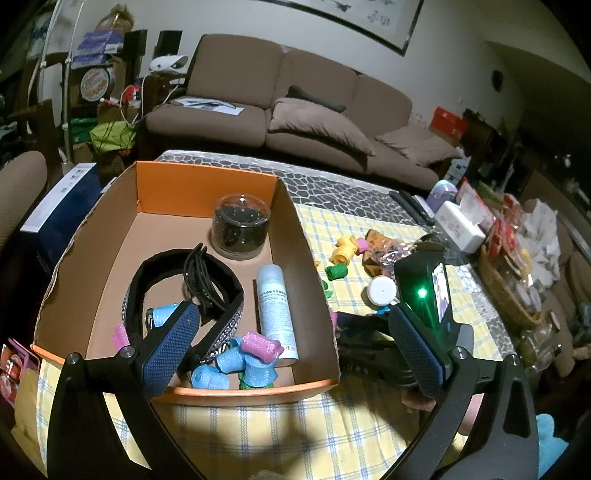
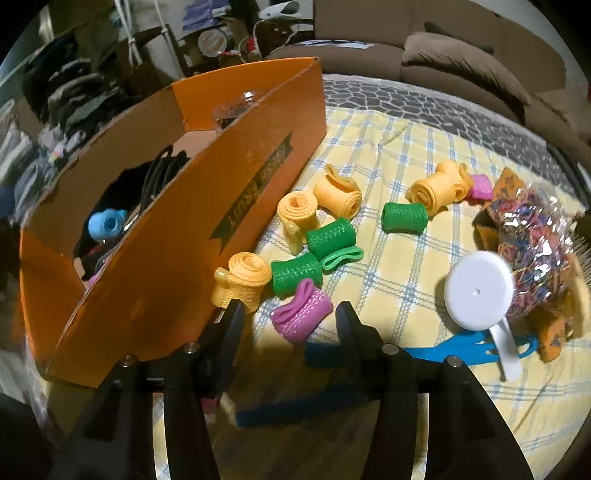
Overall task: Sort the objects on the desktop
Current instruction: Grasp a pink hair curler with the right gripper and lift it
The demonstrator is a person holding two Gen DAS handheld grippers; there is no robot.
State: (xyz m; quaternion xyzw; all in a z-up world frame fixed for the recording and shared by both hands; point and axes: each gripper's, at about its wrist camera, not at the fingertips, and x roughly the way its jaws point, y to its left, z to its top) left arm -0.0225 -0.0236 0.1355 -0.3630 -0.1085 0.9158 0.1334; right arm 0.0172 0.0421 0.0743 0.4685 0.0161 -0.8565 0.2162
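Pickup step: my right gripper [image 2: 290, 314], jaws spread, straddles the pink roller [image 2: 301, 314] at lower centre; I must close next. Left gripper [image 1: 295, 347] spread, empty.

Left tool [image 1: 295, 339] spread wide, right tool [image 2: 290, 325] parted, both empty

Pretty clearly someone's living room at home. There's a big brown sofa [image 1: 295, 99] with loose cushions [image 1: 317, 125] behind the desk [image 1: 332, 192], a framed picture [image 1: 369, 18] on the wall, a yellow checked tablecloth [image 1: 280, 417], and piles of boxes and bags [image 1: 99, 74] past the desk's far left corner.
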